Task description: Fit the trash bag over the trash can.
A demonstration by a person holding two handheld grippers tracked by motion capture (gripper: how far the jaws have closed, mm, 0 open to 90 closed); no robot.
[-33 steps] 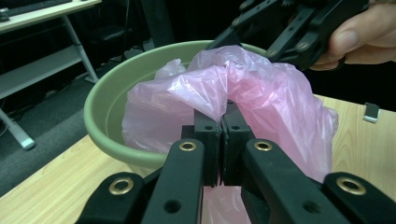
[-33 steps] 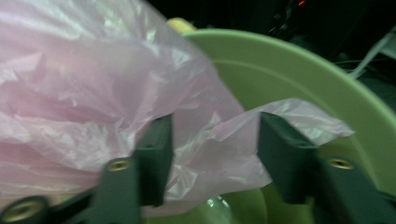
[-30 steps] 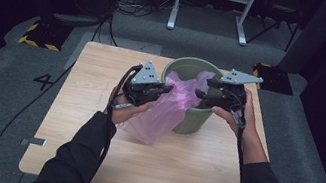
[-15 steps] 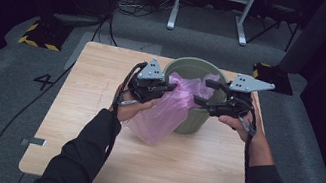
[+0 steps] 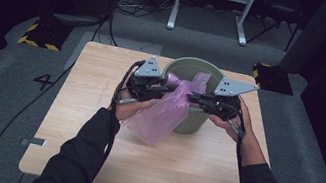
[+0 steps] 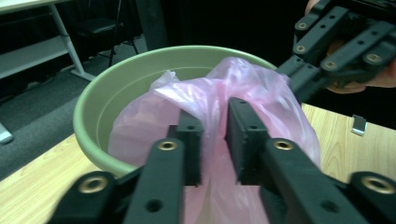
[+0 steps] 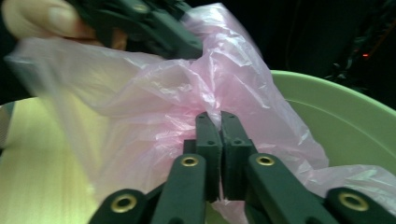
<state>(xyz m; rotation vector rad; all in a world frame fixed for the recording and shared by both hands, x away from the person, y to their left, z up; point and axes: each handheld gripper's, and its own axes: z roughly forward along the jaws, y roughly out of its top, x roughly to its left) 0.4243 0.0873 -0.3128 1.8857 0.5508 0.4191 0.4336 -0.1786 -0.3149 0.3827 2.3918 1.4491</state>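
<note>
Since a second ago the right gripper (image 7: 220,122) has slid leftward and just clamped a fold of the pink bag (image 5: 162,114) – the left gripper (image 6: 214,125) has just been loosening, film between its parted jaws; bag drapes over the green bin (image 5: 210,72) rim onto the table (image 5: 100,90)

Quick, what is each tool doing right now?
Left tool: jaws have just been opening, a gap showing, the pink bag between them; pads look off it.
Right tool: jaws have just closed, pinching a fold of the pink bag beside the green bin.
</note>
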